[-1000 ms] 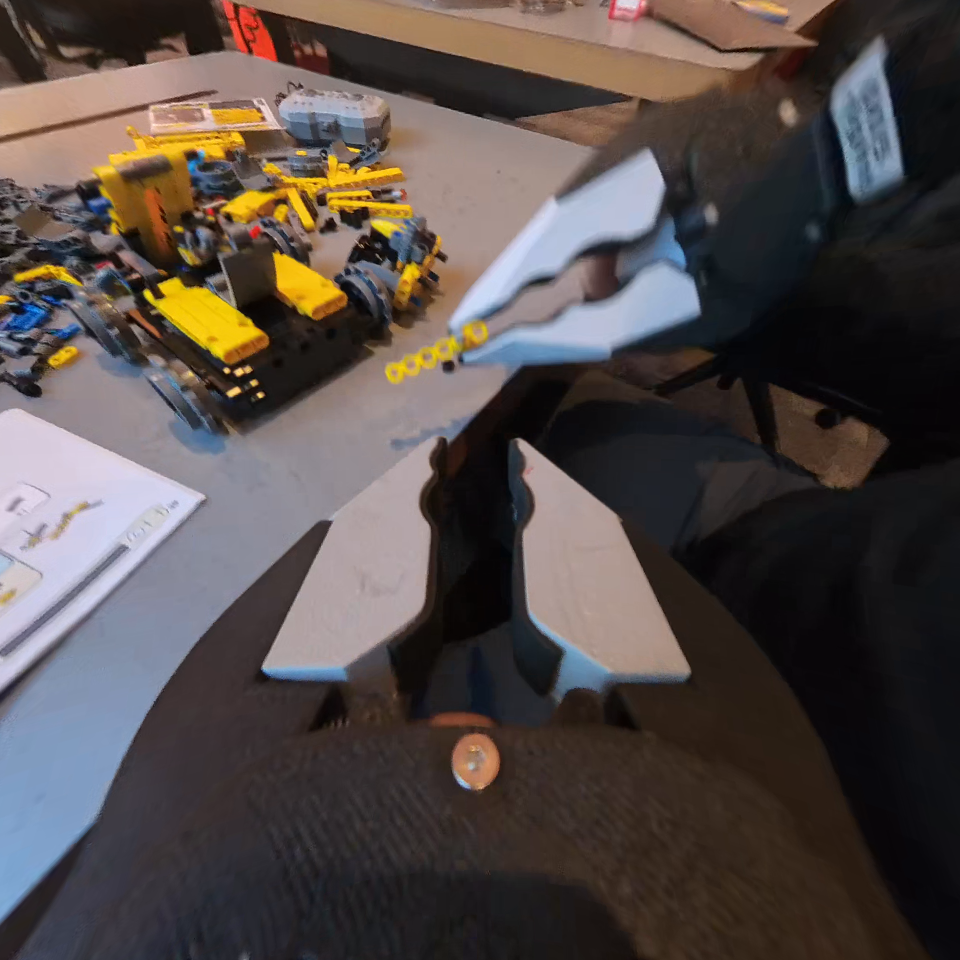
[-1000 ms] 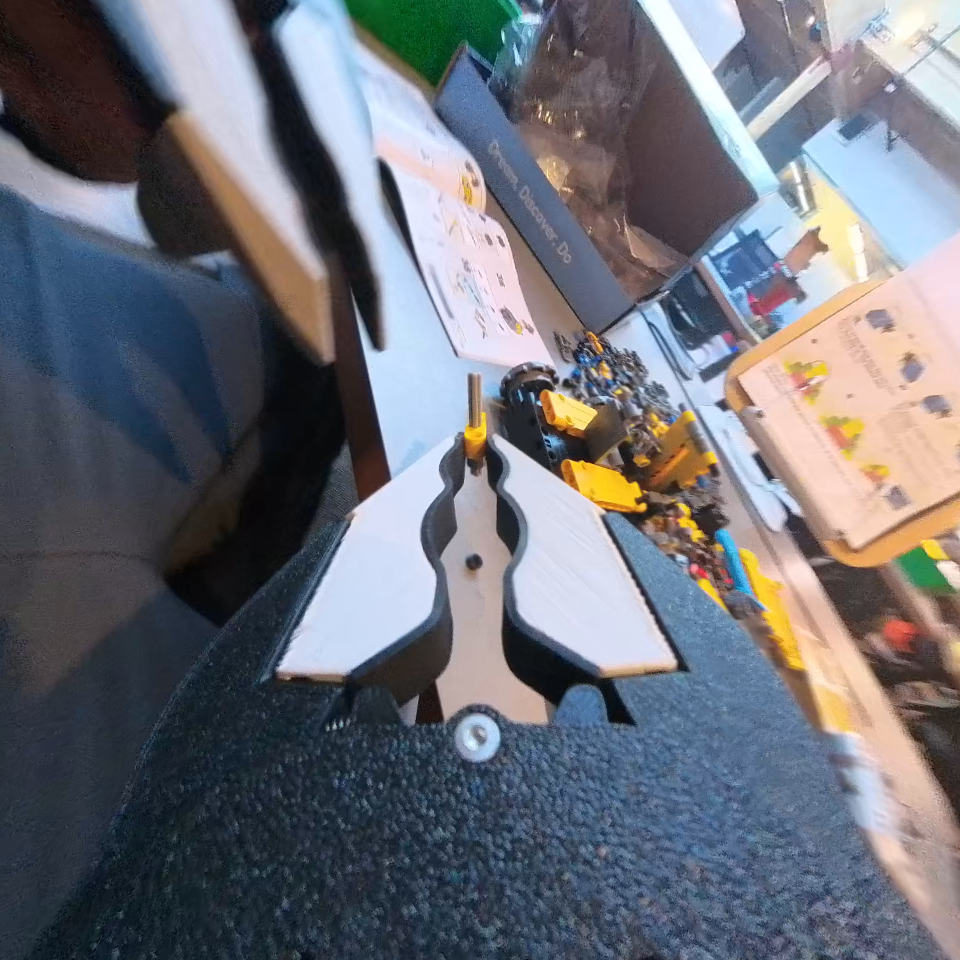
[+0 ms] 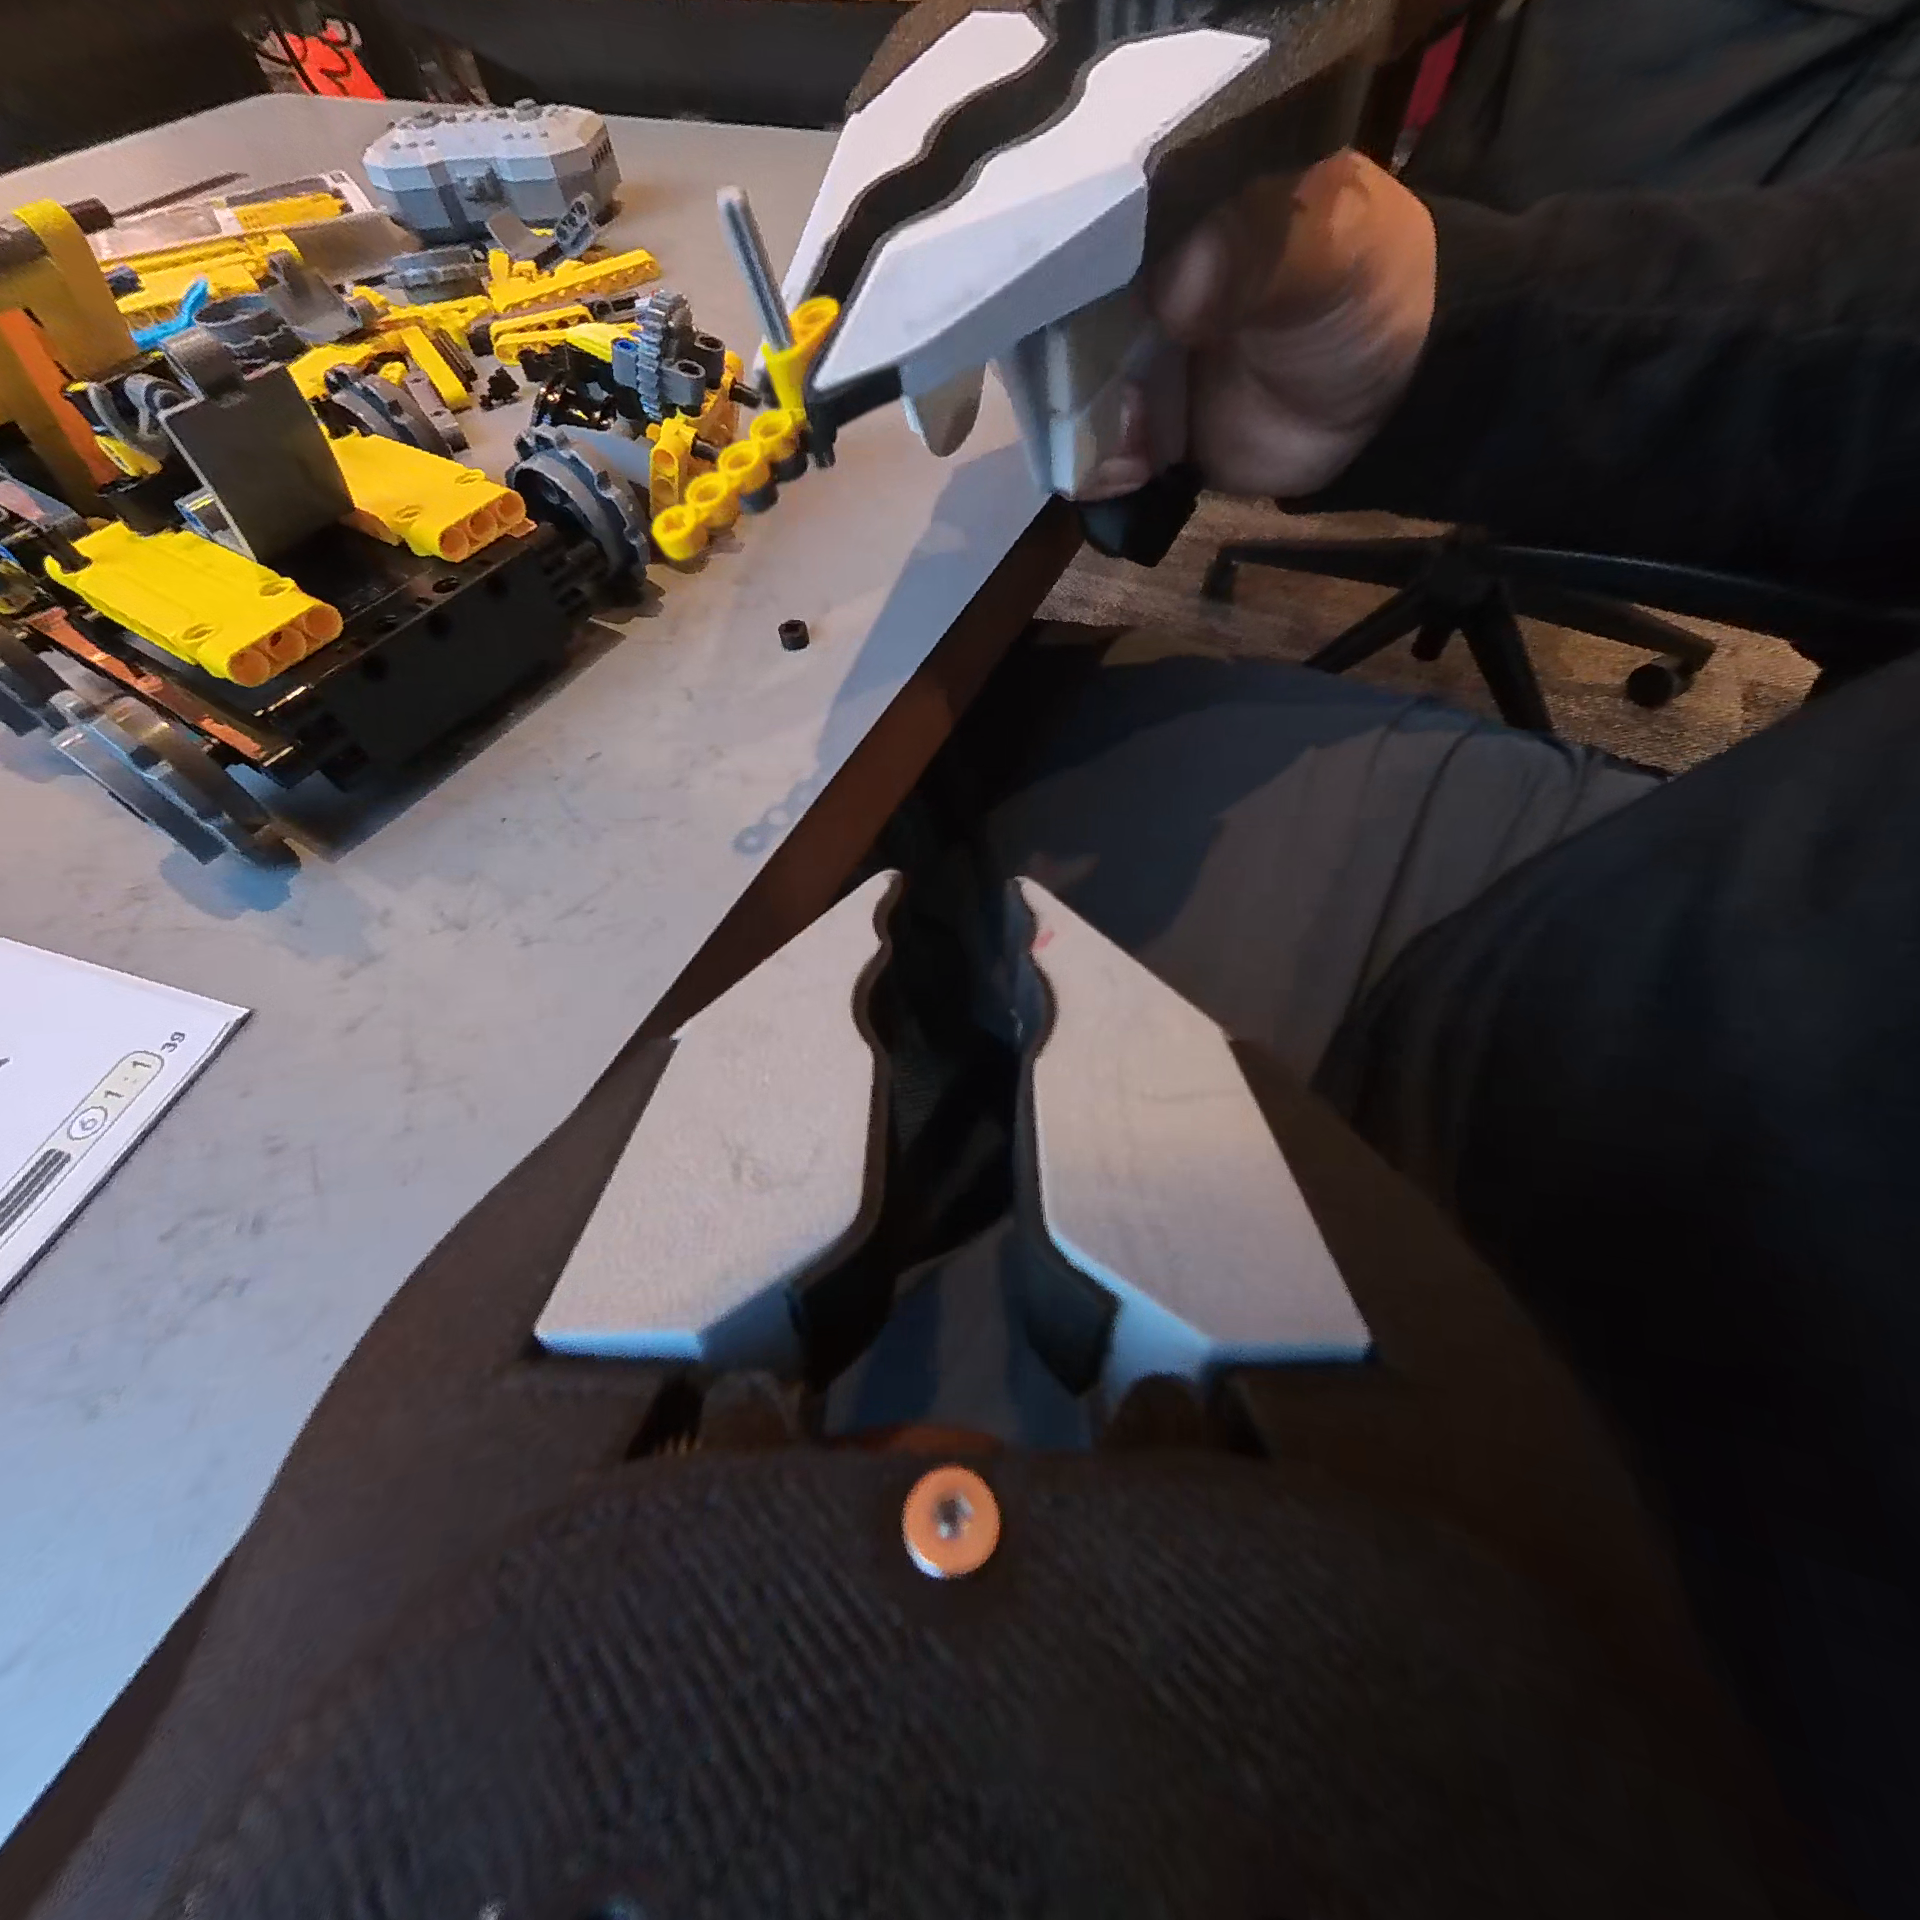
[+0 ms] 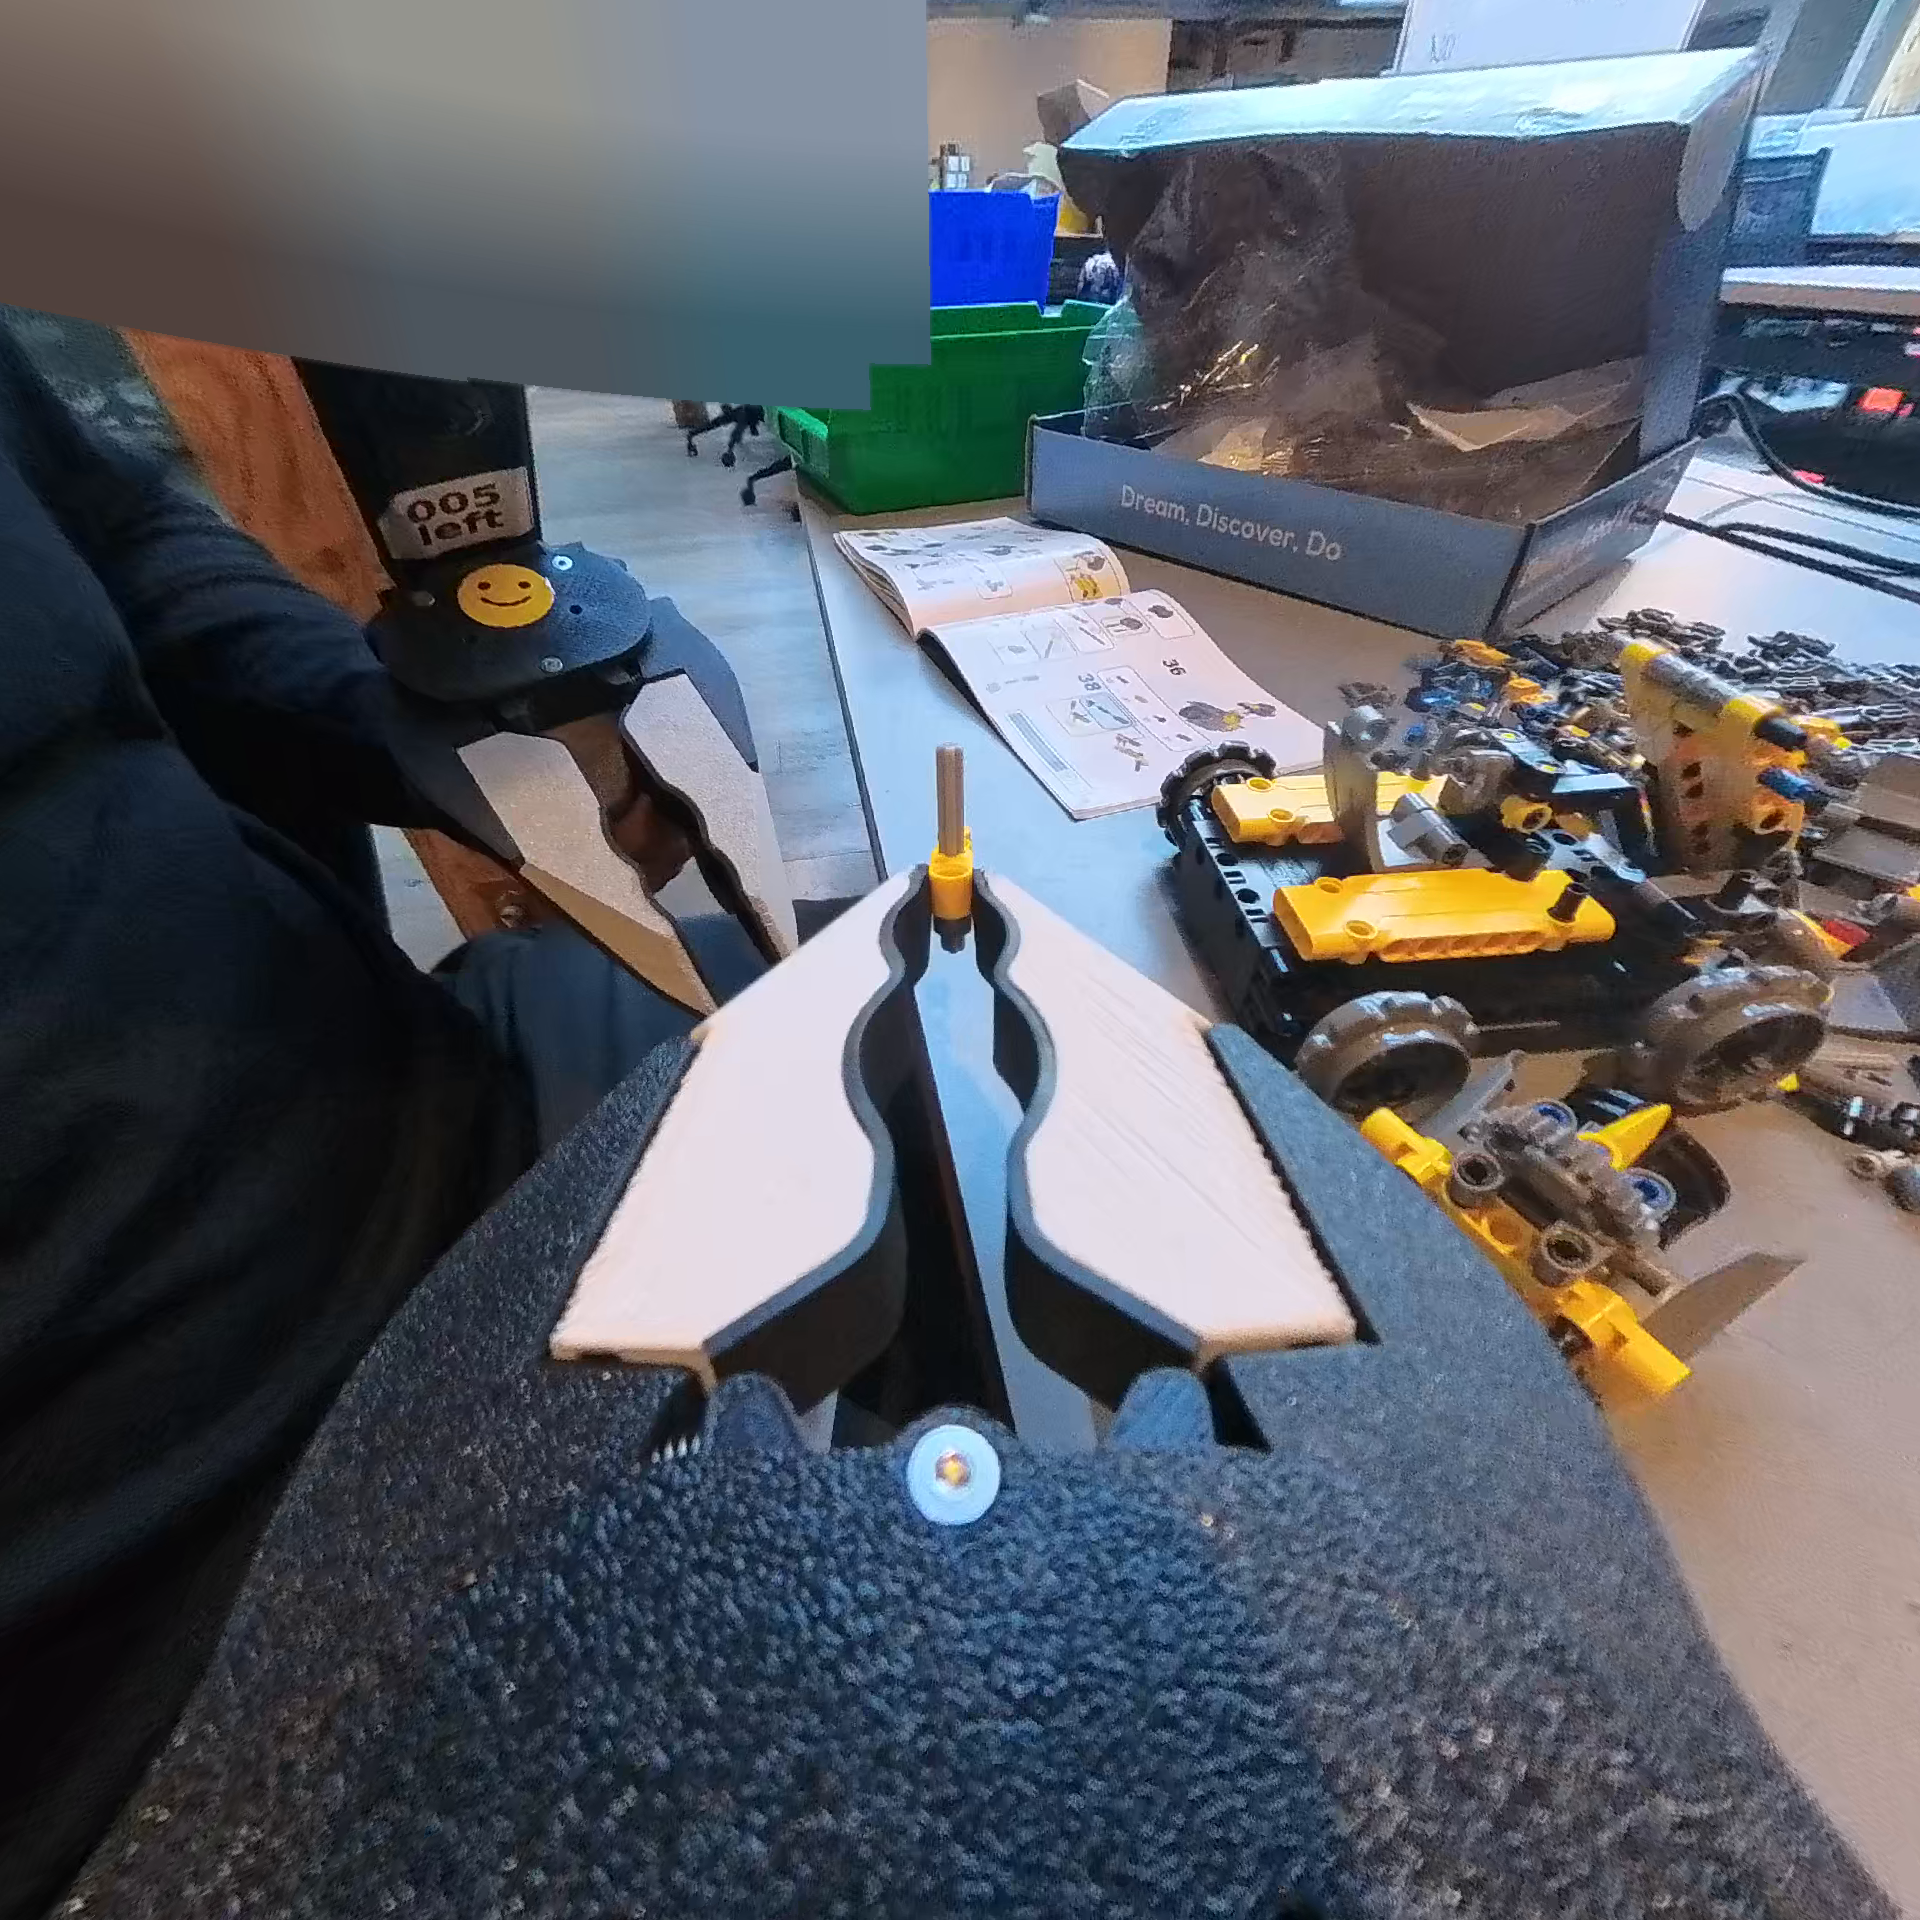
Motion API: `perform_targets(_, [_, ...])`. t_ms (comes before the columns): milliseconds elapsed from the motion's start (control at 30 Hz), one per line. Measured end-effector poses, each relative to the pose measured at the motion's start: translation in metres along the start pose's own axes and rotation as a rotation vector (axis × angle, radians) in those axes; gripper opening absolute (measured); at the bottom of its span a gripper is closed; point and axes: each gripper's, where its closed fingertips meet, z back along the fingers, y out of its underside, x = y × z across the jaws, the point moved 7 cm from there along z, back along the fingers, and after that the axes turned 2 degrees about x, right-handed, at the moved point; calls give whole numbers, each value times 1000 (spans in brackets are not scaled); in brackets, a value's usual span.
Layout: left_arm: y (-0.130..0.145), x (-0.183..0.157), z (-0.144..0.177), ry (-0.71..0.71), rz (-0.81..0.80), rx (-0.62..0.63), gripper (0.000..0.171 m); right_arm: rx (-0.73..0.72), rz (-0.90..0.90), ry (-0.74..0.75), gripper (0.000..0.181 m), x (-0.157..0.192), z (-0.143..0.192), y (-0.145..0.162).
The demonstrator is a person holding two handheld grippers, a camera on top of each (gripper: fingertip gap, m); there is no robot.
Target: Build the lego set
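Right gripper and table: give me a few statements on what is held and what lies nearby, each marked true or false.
1. The right gripper is shut on a yellow connector with a grey axle. True.
2. The left gripper grips a yellow beam. False: it is open, holds nothing, and sits off the table edge.
3. An open instruction booklet lies on the table in front of a dark cardboard box. True.
4. The black and yellow vehicle chassis sits inside the box. False: it stands on the table, outside it.
5. A small black bush lies alone on the table near its edge. True.
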Motion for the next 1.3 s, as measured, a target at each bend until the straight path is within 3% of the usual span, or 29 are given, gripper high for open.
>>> perform_targets(200, [-5,4,2,-14,31,-24,17,-9,-107,-47,7,-3,4,0])
perform_targets(333, [-31,24,11,-67,44,-57,20,-10,-184,-102,7,-6,8,-1])
perform_targets(567, [-68,45,-16,127,16,31,36,-25,-300,-149,7,-12,13,-3])
perform_targets(800, [-83,43,-37,356,97,-15,17,-7,-298,-146,7,-13,14,-2])
perform_targets(933, [-83,47,-40,393,104,12,10,2,-308,-154,7,-15,13,-1])
perform_targets(1100, [-77,57,-45,297,36,110,7,151,-243,-36,14,-26,16,5])
perform_targets(1300, [-62,67,-50,211,113,166,6,390,-189,83,21,-34,18,22])
